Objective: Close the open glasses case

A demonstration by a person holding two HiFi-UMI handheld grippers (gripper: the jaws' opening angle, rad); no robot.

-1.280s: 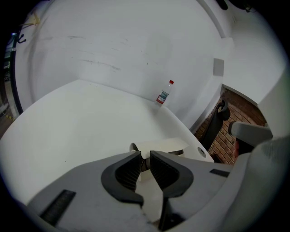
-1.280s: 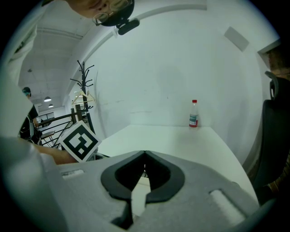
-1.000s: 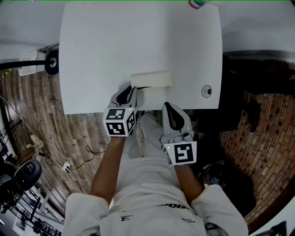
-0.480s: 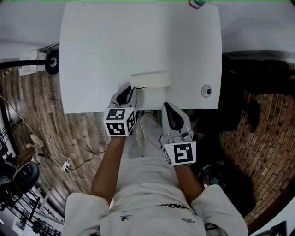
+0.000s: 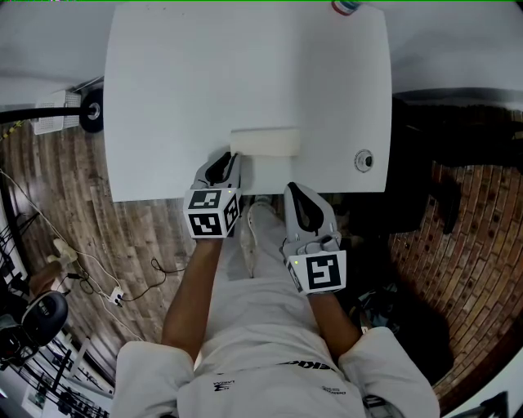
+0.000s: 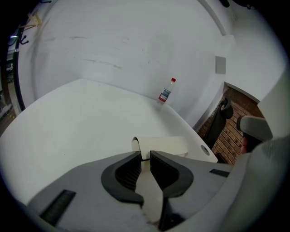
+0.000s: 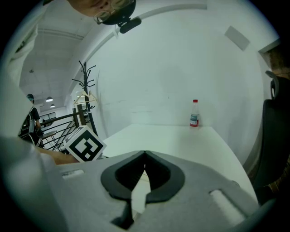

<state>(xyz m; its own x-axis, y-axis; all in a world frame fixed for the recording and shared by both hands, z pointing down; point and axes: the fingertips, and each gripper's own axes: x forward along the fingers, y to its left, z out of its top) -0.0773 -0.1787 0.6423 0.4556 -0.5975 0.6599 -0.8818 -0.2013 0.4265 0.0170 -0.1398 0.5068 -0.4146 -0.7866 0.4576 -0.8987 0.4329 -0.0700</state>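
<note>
Head view. White table (image 5: 204, 82) seen from steeply above, with wood-plank floor (image 5: 155, 237) to the left and brick-patterned floor (image 5: 466, 245) to the right. Cream glasses case (image 5: 264, 141) lying crosswise near the table's front edge, open, its pale flap spread flat on the tabletop toward the person. Left gripper (image 5: 232, 159) over the front edge, tips just beside the case's left end. Right gripper (image 5: 293, 189) lower, at the table's front edge and apart from the case. Round cable grommet (image 5: 364, 160) set in the tabletop to the right of the case; bottle (image 5: 346, 6) at the far edge, well apart from everything else.

Left gripper view. Jaws narrowly apart, ribbed pads parallel with a slim gap between them (nothing clamped there). Case directly beyond the tips, rounded end to the left, cream flap showing through and below the gap; touching or not, cannot tell. Bottle upright at the far corner, against a white wall.

Right gripper view. Jaws closed, tips meeting, with only a pale sliver visible through the opening behind them and nothing held. Marker cube (image 7: 84, 144) of the left gripper at lower left. Bare tabletop ahead, bottle at its far end; coat stand (image 7: 86, 90) and railing (image 7: 50, 129) in the background at left.
</note>
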